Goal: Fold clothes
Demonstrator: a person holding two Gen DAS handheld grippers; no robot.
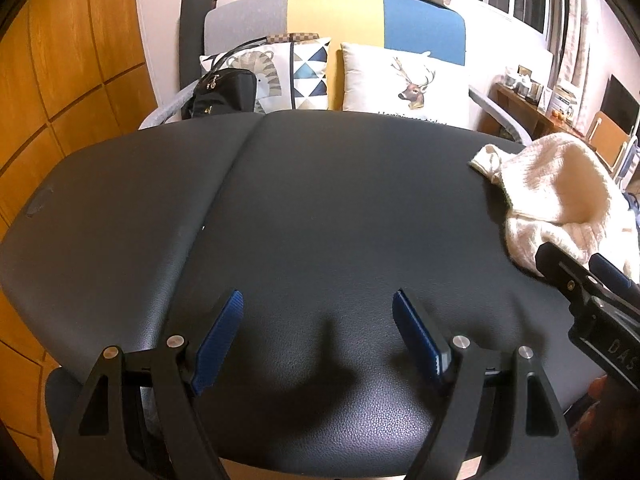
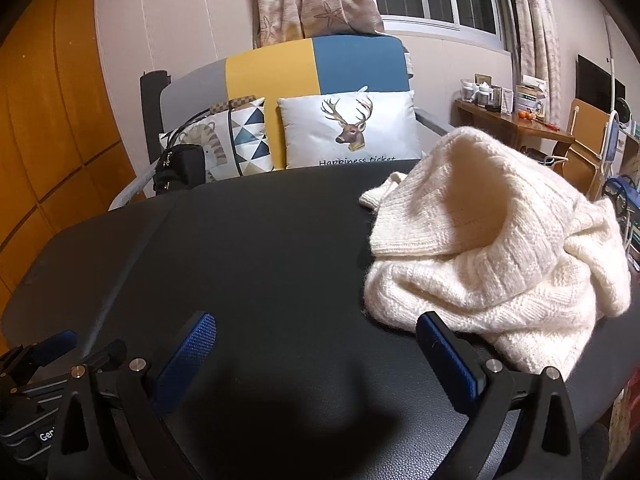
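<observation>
Both the left gripper (image 1: 318, 316) and right gripper (image 2: 316, 340) were spread wide and empty over the black table (image 1: 280, 200), the crumpled cream sweater (image 2: 492, 256) sat right of frame, so best to pinch a hem edge and spread it flat before folding.

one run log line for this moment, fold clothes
stage: pre-grasp | cream knit sweater: crumpled, right side of black table | left gripper: open, empty | right gripper: open, empty, beside sweater
</observation>
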